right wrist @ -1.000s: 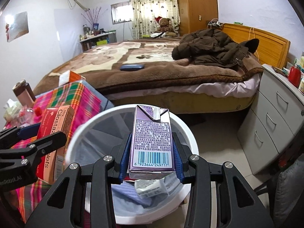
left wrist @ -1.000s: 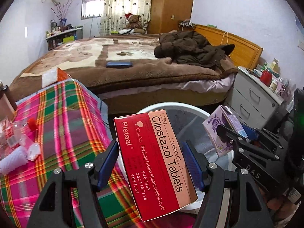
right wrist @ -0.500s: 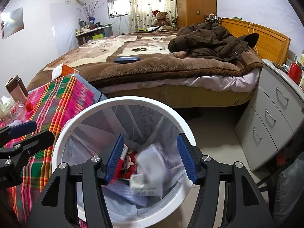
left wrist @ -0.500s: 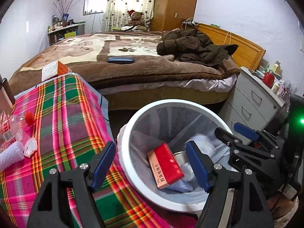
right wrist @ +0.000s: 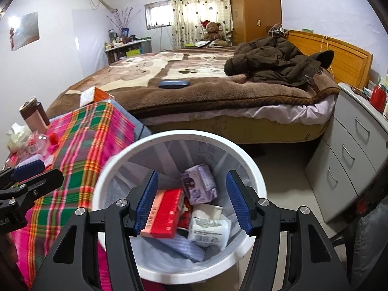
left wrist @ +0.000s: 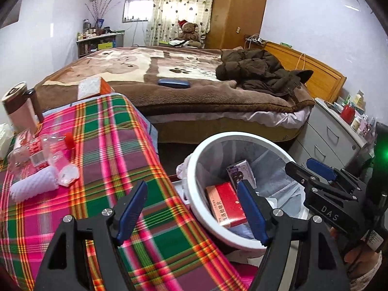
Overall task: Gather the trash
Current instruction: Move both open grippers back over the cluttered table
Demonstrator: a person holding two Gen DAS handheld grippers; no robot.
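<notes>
The bed (right wrist: pixel 194 92) filled the far half of the room, and on its brown blanket we saw a dark jacket (right wrist: pixel 274 58) near the headboard and a blue case (right wrist: pixel 173 83) lying well apart from it. At the right stood a grey drawer unit (right wrist: pixel 351 155). Our bench (left wrist: pixel 97 169), covered in a pink and green plaid cloth, sat at the left just beside the white trash bin (right wrist: pixel 252 169). Inside the bin lay the task's items: a red medicine box (right wrist: pixel 167 213) tilted against the left wall, a purple carton (right wrist: pixel 201 186) behind it and touching it, and a crumpled white wrapper (right wrist: pixel 208 225) to the right (we could not read its print). The left wrist view showed the same red box and purple carton (left wrist: pixel 238 173) in the bin.

On the bench we noted a pink tumbler (left wrist: pixel 20 111) standing upright at the far left, a clear plastic bottle (left wrist: pixel 41 152) with a red cap lying on its side, and a rolled white towel (left wrist: pixel 34 184) touching it.

The left gripper (left wrist: pixel 191 212) hung over the bench edge and the bin rim, its fingers apart and holding nothing. The right gripper (right wrist: pixel 192 200) hung above the bin mouth, its fingers likewise spread and empty.
</notes>
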